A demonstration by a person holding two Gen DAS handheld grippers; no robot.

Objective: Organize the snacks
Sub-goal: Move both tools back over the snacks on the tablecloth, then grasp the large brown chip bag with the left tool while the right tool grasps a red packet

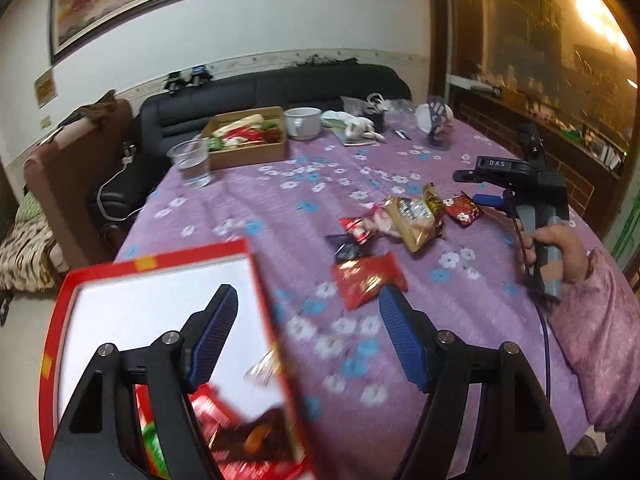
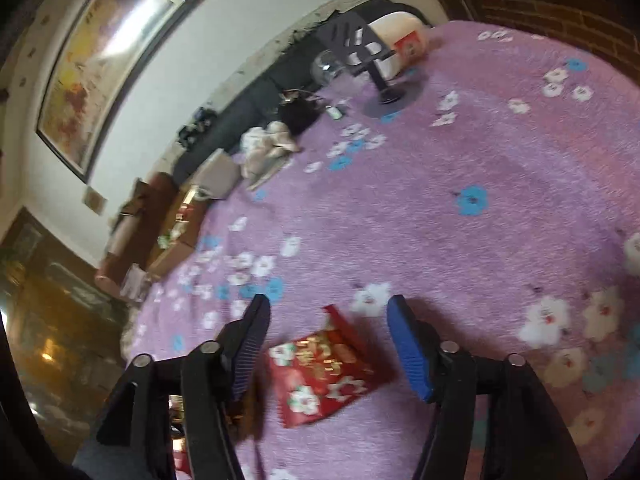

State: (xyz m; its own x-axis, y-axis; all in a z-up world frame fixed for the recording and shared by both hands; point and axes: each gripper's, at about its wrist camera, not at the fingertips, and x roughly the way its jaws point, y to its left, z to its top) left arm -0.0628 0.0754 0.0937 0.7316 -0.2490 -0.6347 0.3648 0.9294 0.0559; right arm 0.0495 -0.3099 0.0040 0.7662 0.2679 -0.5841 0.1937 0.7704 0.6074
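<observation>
In the left wrist view, the left hand-held gripper (image 1: 308,304) hangs open at lower centre, its left finger over a red-rimmed box (image 1: 160,300) with wrappers inside; loose snack packets (image 1: 400,224) lie mid-right on the purple floral surface (image 1: 280,208). The right hand-held gripper (image 2: 328,312) stands open, a red snack packet (image 2: 320,372) lying free between its fingers.

Warm yellow lamps (image 1: 600,20) glare at the far right, washing that corner amber, while the white wall stays evenly lit. Glare bleaches the framed picture (image 2: 116,52) in both views. The near red box (image 1: 160,320) is motion-smeared – its contents perhaps wrappers. Fisheye bending curves the edges; corners fall black.
</observation>
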